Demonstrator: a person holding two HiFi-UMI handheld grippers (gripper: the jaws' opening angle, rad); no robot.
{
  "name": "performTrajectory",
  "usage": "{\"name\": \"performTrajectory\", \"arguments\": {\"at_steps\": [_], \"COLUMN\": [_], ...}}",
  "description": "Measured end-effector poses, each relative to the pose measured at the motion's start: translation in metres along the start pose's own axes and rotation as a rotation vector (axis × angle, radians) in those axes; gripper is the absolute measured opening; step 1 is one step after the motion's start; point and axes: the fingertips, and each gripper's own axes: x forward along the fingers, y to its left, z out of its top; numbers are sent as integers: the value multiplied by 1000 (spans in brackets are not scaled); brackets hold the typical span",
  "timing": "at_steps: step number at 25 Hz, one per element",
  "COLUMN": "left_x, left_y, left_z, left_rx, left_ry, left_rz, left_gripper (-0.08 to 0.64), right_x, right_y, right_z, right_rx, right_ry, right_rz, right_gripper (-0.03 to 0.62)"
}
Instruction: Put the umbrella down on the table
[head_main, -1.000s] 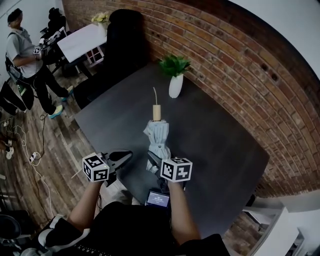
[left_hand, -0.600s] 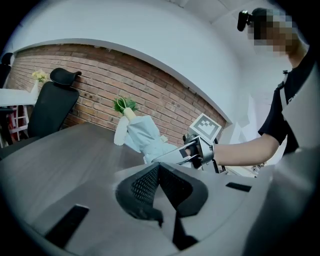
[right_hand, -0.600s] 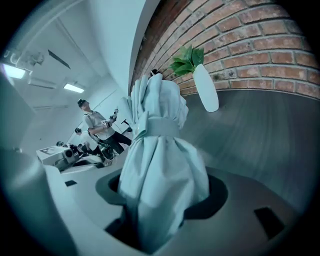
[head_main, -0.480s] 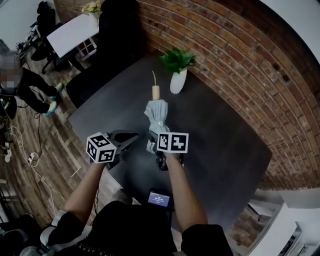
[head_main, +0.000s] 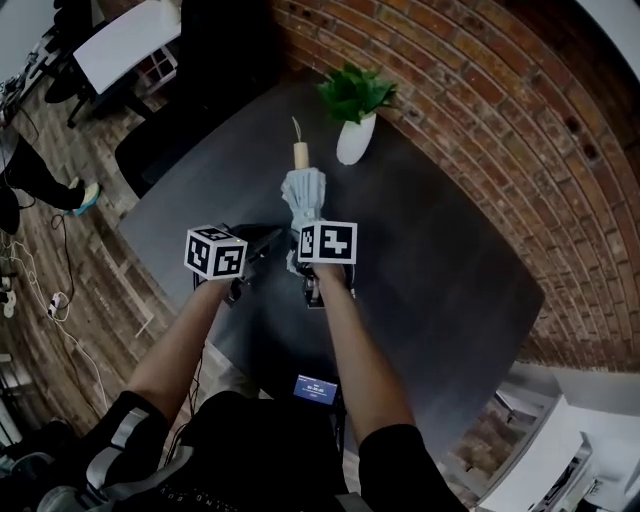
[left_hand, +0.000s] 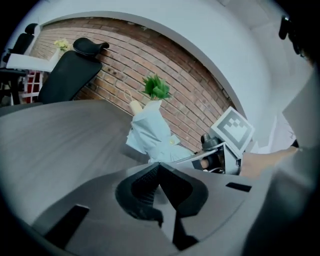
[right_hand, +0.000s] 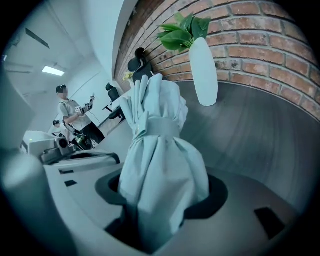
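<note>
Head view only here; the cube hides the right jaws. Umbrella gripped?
Observer: Yes. Right gripper has its jaws closed on the folded umbrella, on the fabric.
Operator: Left jaws?
Observer: Left gripper is shut, nothing between its jaws.
Operator: Canopy loose?
Observer: No. Its strap is wrapped round it.

Office, brick wall (head_main: 480, 110), black swivel chair (left_hand: 70, 75), dark table (head_main: 450, 260), white desk (head_main: 125, 45), wood floor (head_main: 60, 250)
</note>
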Motion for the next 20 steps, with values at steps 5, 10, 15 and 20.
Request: {"name": "performTrajectory", "arguments": {"at_steps": [5,10,15,20], "left_x": [20,32,39,41], "left_y": [20,39,54,65], "left_z": [-4,-16,-22,-26], "left_rx": [-16,-24,-5,-1], "left_ry": [51,118,155,176], "left_rz": [62,131,192,234], "left_gripper": [3,3,3,3], "right_x": [17,33,43,52], "right_y": [-8,-15,-19,-21], "right_z": [7,3,4,2], "right_rx": [-2,7,-2,2], "right_ry": [12,26,36,53], "right_rz": [-39,-82,-101,-100], "right_gripper": [282,282,282,282]}}
